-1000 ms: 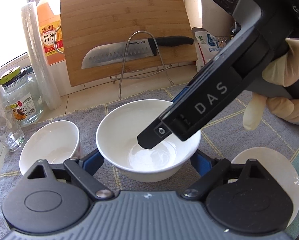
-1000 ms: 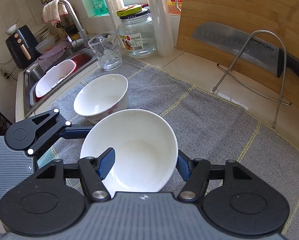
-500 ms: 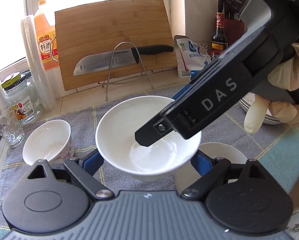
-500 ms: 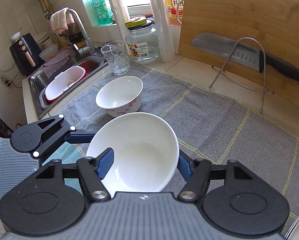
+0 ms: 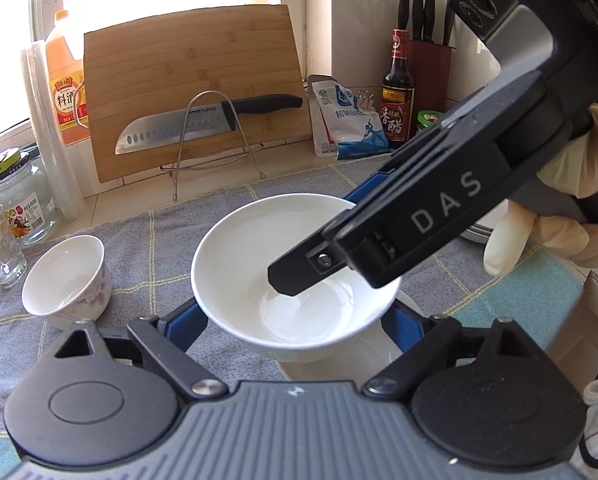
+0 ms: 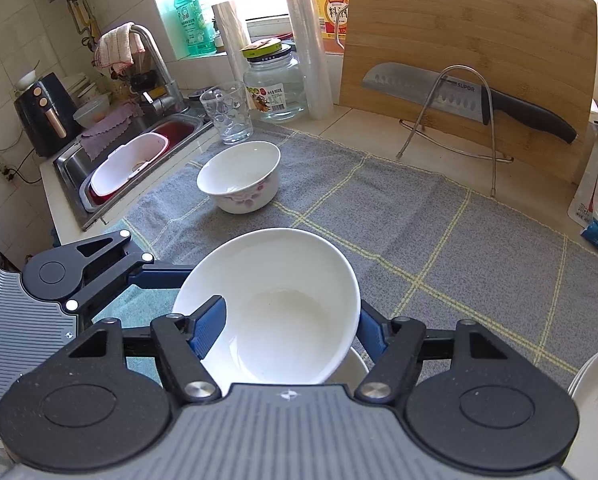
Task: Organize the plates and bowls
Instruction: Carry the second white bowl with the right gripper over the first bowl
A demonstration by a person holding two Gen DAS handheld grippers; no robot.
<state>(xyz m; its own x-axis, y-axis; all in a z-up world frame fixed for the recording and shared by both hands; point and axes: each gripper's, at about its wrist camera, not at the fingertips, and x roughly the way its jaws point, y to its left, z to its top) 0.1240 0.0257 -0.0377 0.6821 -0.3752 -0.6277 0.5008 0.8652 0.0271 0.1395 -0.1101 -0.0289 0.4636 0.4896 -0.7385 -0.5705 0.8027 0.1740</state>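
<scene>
Gripping the white bowl [image 5: 295,280] from both sides, left gripper [image 5: 295,316] holds it; right gripper [image 6: 287,328], jaws just opening, straddles its rim beyond the floral bowl [image 6: 239,176].

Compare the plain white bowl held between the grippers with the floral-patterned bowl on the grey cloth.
The plain white bowl is wider and shallower; the floral-patterned bowl is narrower with steeper walls. The plain white bowl has no decoration, while the floral-patterned bowl carries pink flowers outside. The plain one is held up, tilted; the floral one sits upright on the grey cloth. Both are white, glossy and empty.
</scene>
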